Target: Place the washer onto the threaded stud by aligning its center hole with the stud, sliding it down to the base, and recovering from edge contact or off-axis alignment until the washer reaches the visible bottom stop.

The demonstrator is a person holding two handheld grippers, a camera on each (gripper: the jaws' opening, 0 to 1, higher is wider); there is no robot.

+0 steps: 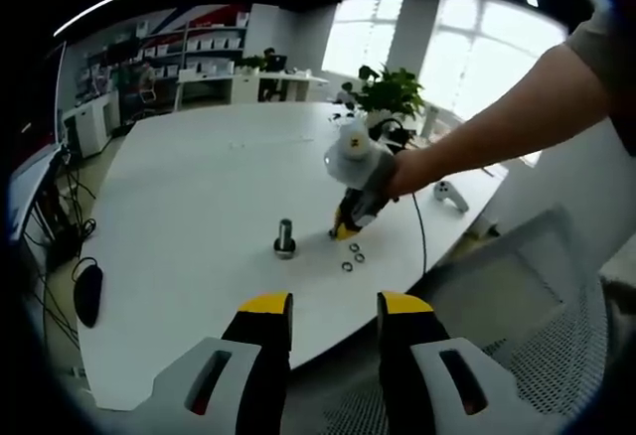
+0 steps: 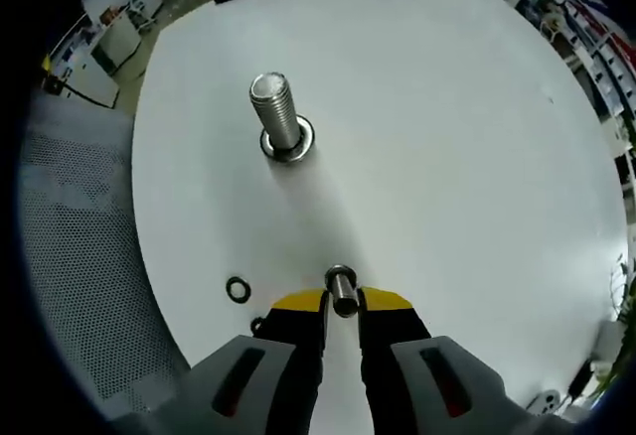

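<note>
One washer (image 2: 341, 286) pinched between right claw (image 2: 341, 303) tips

A big white table (image 1: 199, 187) with a rounded edge carries everything here. Near its front edge a threaded stud (image 2: 279, 115) stands upright on a flat round base. Beside it, closer to the edge, a few small loose washers (image 1: 353, 256) lie flat on the white top; in the right gripper view one dark washer (image 2: 238, 289) sits alone near the rim. Further along, a white controller (image 1: 451, 194) rests on the surface, with a potted plant (image 1: 390, 92) standing behind it.
</note>
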